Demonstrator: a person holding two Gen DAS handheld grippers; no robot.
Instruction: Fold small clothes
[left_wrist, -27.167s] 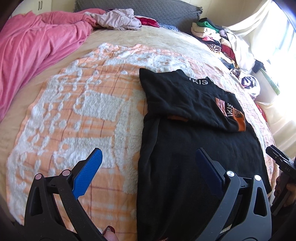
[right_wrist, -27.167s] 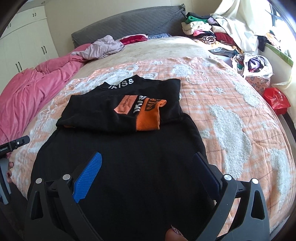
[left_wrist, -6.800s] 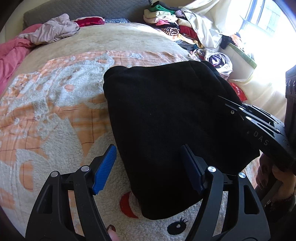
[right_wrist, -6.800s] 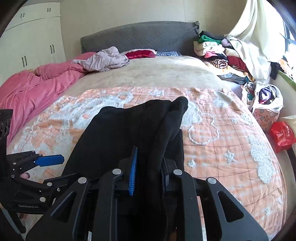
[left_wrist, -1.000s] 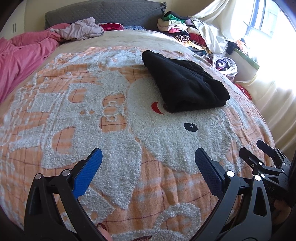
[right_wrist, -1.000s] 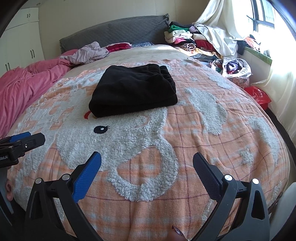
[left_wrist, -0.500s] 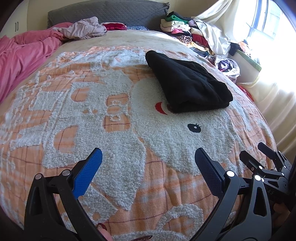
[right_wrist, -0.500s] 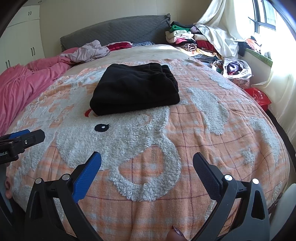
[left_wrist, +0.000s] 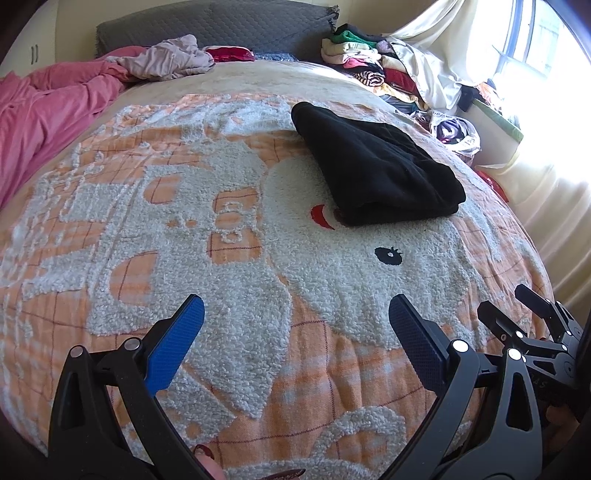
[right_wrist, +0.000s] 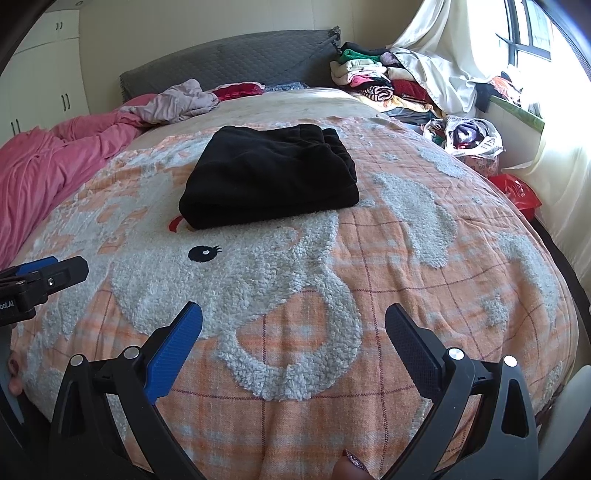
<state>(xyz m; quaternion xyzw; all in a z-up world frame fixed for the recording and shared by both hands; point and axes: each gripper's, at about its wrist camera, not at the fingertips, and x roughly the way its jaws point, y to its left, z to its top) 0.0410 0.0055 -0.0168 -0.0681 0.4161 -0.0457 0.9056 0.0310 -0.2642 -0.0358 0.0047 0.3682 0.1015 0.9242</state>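
A black garment (left_wrist: 376, 173) (right_wrist: 271, 177) lies folded into a thick rectangle on the orange and white elephant blanket (left_wrist: 229, 258) (right_wrist: 295, 266). My left gripper (left_wrist: 295, 314) hovers open over the blanket's near part, well short of the garment, with nothing between its blue pads. My right gripper (right_wrist: 293, 317) is likewise open and empty, near the bed's front edge. In the left wrist view the right gripper (left_wrist: 524, 314) shows at the lower right. In the right wrist view the left gripper (right_wrist: 48, 275) pokes in at the left edge.
A pink duvet (left_wrist: 48, 110) and a crumpled mauve garment (right_wrist: 181, 99) lie at the bed's far left. A pile of folded clothes (right_wrist: 369, 77) sits at the far right by the grey headboard (right_wrist: 229, 62). A bag of clothes (right_wrist: 469, 140) and a red bag (right_wrist: 517, 190) stand beside the bed.
Over 27 seconds the spread black top was folded into a compact rectangle and let go. In the last second both grippers stay open and drift only slightly.
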